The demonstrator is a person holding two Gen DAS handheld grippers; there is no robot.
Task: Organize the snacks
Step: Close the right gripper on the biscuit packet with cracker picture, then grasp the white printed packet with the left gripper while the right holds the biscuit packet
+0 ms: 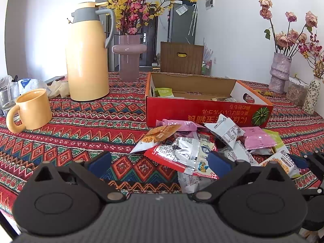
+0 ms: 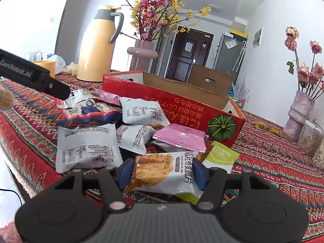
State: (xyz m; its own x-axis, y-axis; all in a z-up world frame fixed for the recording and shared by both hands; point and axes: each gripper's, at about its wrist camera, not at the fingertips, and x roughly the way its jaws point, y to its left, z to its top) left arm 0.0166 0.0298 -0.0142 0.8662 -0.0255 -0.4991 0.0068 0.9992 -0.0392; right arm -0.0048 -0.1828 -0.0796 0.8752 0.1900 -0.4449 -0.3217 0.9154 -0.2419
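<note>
A pile of snack packets (image 1: 202, 141) lies on the patterned tablecloth in front of a red cardboard box (image 1: 202, 111) that holds a few packets. My left gripper (image 1: 160, 163) stands wide open low over the cloth; the corner of a red-edged packet reaches between its fingers, untouched. In the right wrist view, my right gripper (image 2: 163, 174) has its blue pads against both sides of a white-and-orange cracker packet (image 2: 162, 170) at the near edge of the pile. A pink packet (image 2: 180, 136) and a green one (image 2: 220, 158) lie just behind it, before the box (image 2: 172, 101).
A tall yellow thermos (image 1: 87, 60), a yellow mug (image 1: 33, 109) and glasses stand at the left. A pink flower vase (image 1: 129, 60) is behind the box. More vases (image 1: 280, 73) line the right side. The left gripper's finger (image 2: 50, 85) shows at the pile's left.
</note>
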